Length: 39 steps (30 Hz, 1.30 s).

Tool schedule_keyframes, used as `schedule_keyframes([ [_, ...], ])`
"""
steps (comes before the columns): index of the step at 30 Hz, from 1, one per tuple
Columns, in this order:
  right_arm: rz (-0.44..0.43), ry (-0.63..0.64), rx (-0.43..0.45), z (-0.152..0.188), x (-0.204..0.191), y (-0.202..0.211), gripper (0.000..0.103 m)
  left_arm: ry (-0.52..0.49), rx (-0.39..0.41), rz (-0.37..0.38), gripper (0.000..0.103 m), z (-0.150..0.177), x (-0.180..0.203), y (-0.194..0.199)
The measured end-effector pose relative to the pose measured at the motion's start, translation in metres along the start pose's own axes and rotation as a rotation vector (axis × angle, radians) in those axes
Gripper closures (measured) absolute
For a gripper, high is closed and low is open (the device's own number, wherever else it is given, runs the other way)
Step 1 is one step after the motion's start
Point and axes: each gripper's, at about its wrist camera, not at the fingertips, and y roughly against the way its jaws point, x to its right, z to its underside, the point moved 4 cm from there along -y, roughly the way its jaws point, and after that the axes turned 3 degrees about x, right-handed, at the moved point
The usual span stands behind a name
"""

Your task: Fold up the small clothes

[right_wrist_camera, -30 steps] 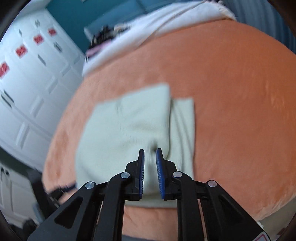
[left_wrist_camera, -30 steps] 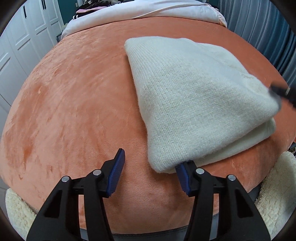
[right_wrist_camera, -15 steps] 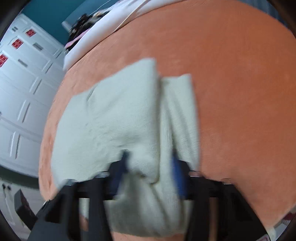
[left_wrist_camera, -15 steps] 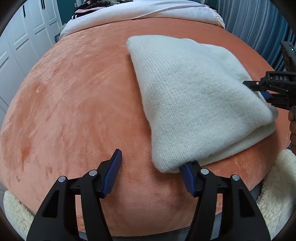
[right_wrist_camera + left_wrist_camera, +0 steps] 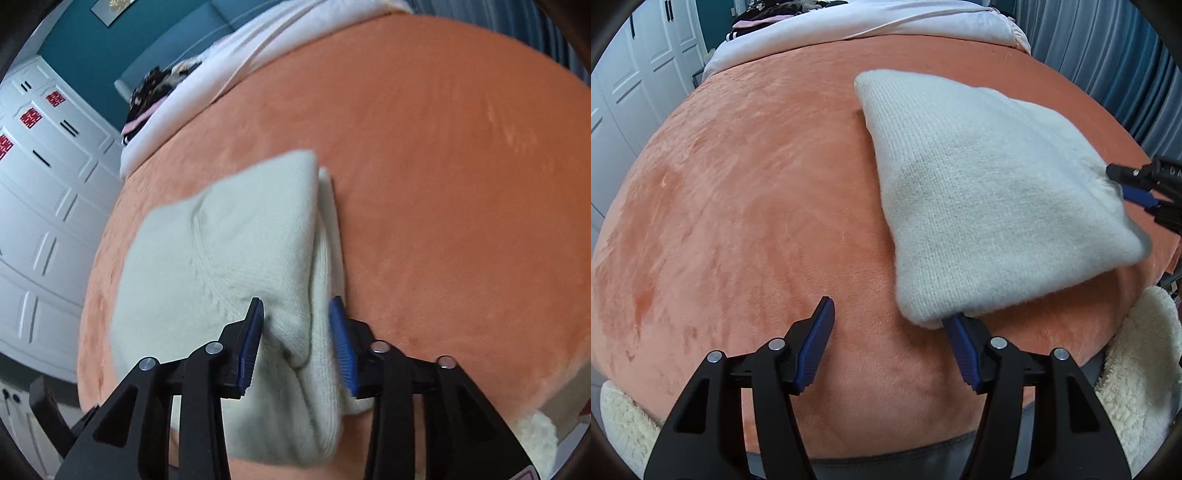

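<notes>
A folded cream knit garment (image 5: 990,199) lies on the orange plush bed cover (image 5: 757,206). My left gripper (image 5: 890,317) is open at the garment's near corner; its right finger's tip is tucked under the garment's edge, its left finger (image 5: 816,332) stands over bare cover. In the right wrist view the garment (image 5: 229,251) bulges between the fingers of my right gripper (image 5: 297,317), which is open around its folded edge, the jaws apart on either side of the fold. The right gripper also shows at the left wrist view's right edge (image 5: 1137,184).
White pillows and dark clothes (image 5: 798,29) lie at the bed's far end. White wardrobe doors (image 5: 40,206) stand to the left, blue curtains (image 5: 1108,55) to the right. A fluffy cream blanket (image 5: 1137,369) hangs at the bed's near edge.
My right gripper opened from shut and moved forward onto the garment's folded edge, which now sits between its fingers. The left gripper stayed open at the near corner.
</notes>
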Motion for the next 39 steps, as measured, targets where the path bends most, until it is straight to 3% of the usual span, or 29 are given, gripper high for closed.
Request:
schedule_keyframes([
  [2,-0.008,0.060,0.059,0.000,-0.022,0.021,0.065,-0.007,0.004,0.002,0.044,0.002,0.000,0.013],
  [5,-0.016,0.175,0.056,0.006,-0.049,0.031,0.068,-0.027,0.029,-0.016,0.040,0.001,0.000,0.028],
  [7,0.005,0.255,0.011,0.017,-0.064,0.016,0.068,-0.037,0.042,-0.026,0.039,0.000,0.001,0.035],
  [10,0.086,0.287,-0.142,0.040,-0.059,-0.034,0.068,-0.024,0.040,-0.032,0.039,-0.002,-0.001,0.039],
  [12,0.110,0.299,-0.131,0.040,-0.063,-0.031,0.068,-0.006,0.030,-0.037,0.039,-0.003,-0.006,0.038],
  [16,-0.009,0.246,-0.082,0.020,-0.086,0.002,0.069,0.028,0.021,-0.037,0.039,-0.002,-0.012,0.038],
  [18,-0.028,0.280,-0.068,0.019,-0.097,0.008,0.069,0.029,0.018,-0.042,0.039,-0.002,-0.012,0.037],
  [20,-0.027,0.314,-0.110,0.026,-0.101,-0.008,0.069,0.030,0.021,-0.044,0.039,-0.003,-0.011,0.038],
  [22,0.006,0.340,-0.208,0.040,-0.102,-0.039,0.069,0.031,0.024,-0.046,0.039,-0.003,-0.011,0.040],
  [25,0.036,0.371,-0.201,0.039,-0.122,-0.037,0.066,0.033,0.029,-0.051,0.039,-0.003,-0.013,0.043],
  [29,-0.114,0.264,-0.164,0.027,-0.135,-0.016,0.066,0.060,0.026,-0.046,0.039,-0.003,-0.019,0.042],
  [35,-0.091,0.322,-0.228,0.026,-0.156,-0.070,0.066,0.077,0.039,-0.061,0.038,-0.005,-0.024,0.048],
  [39,-0.109,0.328,-0.254,0.012,-0.162,-0.058,0.067,0.100,0.045,-0.060,0.036,-0.013,-0.031,0.051],
])
